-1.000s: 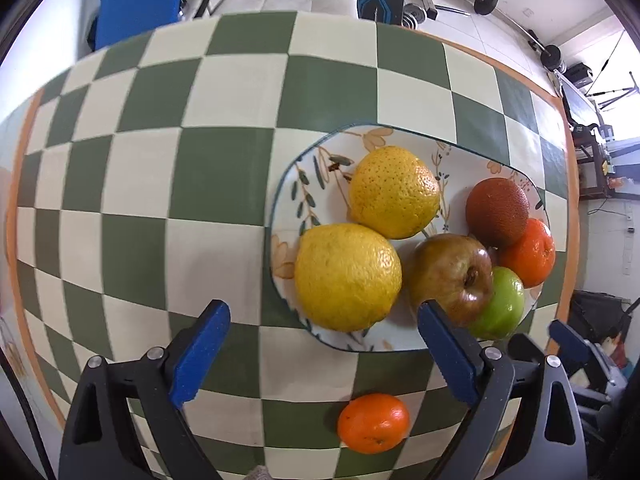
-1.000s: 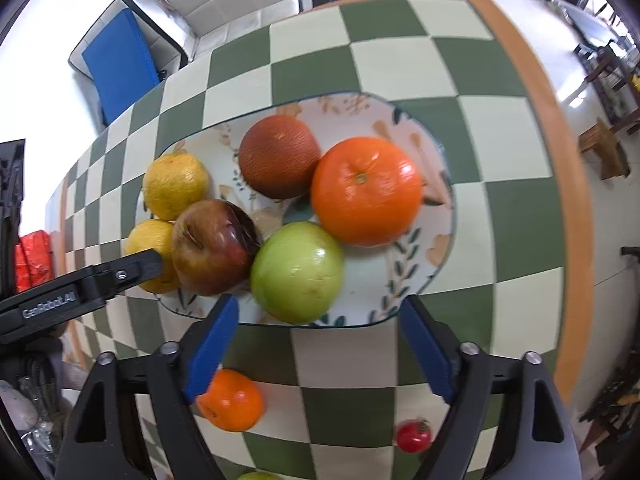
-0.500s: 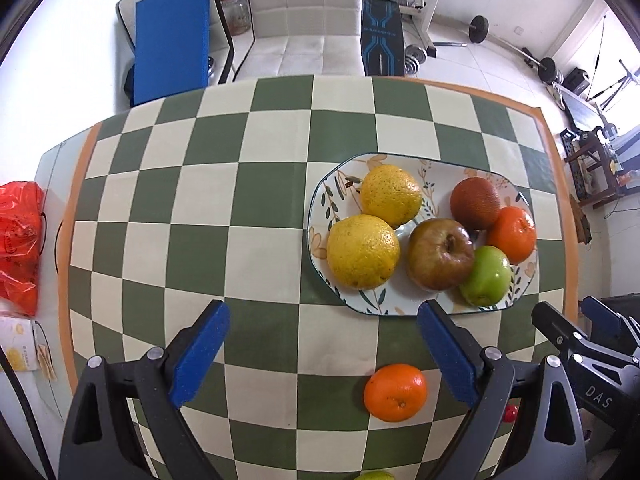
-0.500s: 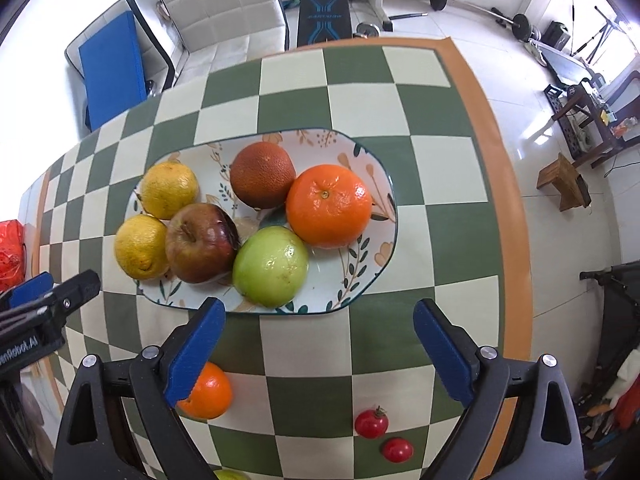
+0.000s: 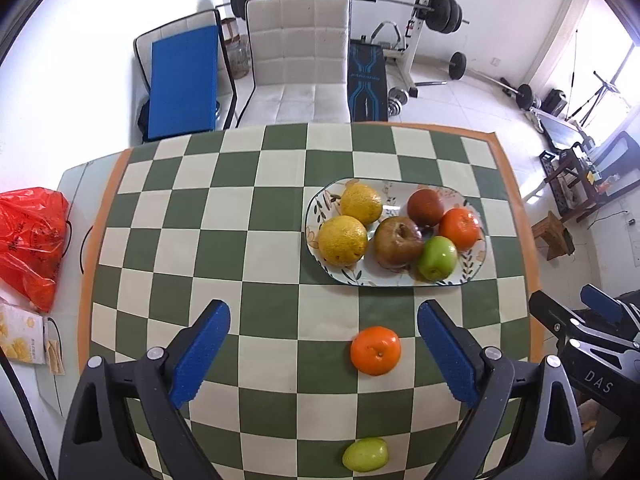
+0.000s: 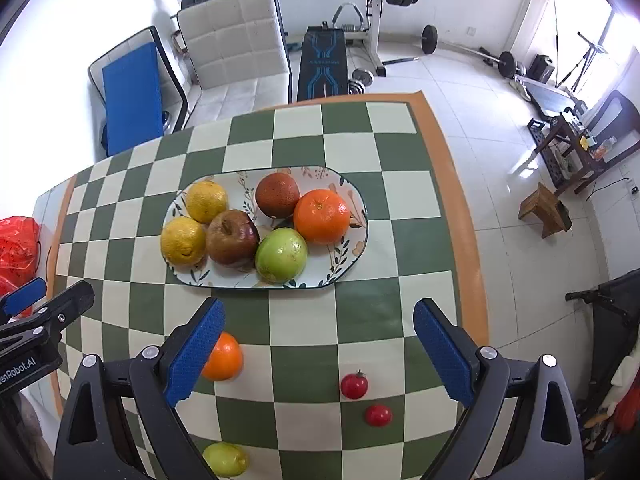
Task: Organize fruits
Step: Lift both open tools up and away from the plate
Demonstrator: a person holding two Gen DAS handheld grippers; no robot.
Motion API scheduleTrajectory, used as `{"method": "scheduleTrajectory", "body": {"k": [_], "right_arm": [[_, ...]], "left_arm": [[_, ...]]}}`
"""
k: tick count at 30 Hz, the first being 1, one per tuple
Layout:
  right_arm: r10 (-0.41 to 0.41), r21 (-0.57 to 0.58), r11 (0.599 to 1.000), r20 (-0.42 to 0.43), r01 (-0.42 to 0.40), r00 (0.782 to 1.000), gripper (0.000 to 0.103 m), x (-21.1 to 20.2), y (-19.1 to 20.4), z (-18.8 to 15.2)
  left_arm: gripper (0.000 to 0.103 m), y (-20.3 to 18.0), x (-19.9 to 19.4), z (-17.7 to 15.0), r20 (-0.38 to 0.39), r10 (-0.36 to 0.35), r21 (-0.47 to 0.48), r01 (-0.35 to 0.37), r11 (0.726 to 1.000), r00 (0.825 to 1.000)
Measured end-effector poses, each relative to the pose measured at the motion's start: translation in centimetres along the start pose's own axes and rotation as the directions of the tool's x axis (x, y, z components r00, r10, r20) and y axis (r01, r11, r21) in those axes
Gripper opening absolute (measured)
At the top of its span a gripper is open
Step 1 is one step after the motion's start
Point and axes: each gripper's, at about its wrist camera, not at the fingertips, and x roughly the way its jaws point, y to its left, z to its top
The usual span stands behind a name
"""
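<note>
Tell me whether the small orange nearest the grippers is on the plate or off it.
Off. The small orange lies on the checkered tablecloth, apart from the plate, whose rim stops short of it.

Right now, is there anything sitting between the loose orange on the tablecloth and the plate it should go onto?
Nothing visible. Only bare checkered cloth lies between the loose orange and the near rim of the plate. The plate already holds six fruits, with the green apple nearest that rim, so free space there looks limited.
</note>
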Motion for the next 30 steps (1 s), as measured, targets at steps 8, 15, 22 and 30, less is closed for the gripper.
{"method": "scheduleTrajectory", "body": {"k": [8, 15, 22, 30], "right_arm": [[0.004, 0.012, 1.000, 0.073, -0.004, 0.997, 0.097, -5.8, -0.3, -2.7], [0.001, 0.024, 1.000, 0.126, -0.004, 0.992, 0.097, -9.6, -0.8, -4.8], [-0.002, 0.024, 1.000, 0.172, -0.002, 0.985, 0.097, -12.4, -1.0, -5.8], [0.020, 0.048, 0.998, 0.166, -0.029, 0.986, 0.097, -12.0, -1.4, -5.8]], "left_arm": [[0.096, -0.7, -4.5, -1.4, 0.072, -0.020, 0.014, 0.019, 1.000, 0.997], [0.096, -1.5, -6.9, -2.7, 0.143, -0.009, 0.025, 0.005, 1.000, 0.990], [0.096, -2.0, -7.4, -3.1, 0.170, -0.002, 0.027, -0.003, 1.000, 0.985], [0.096, -2.0, -6.7, -3.1, 0.163, 0.020, 0.017, -0.023, 1.000, 0.986]]}}
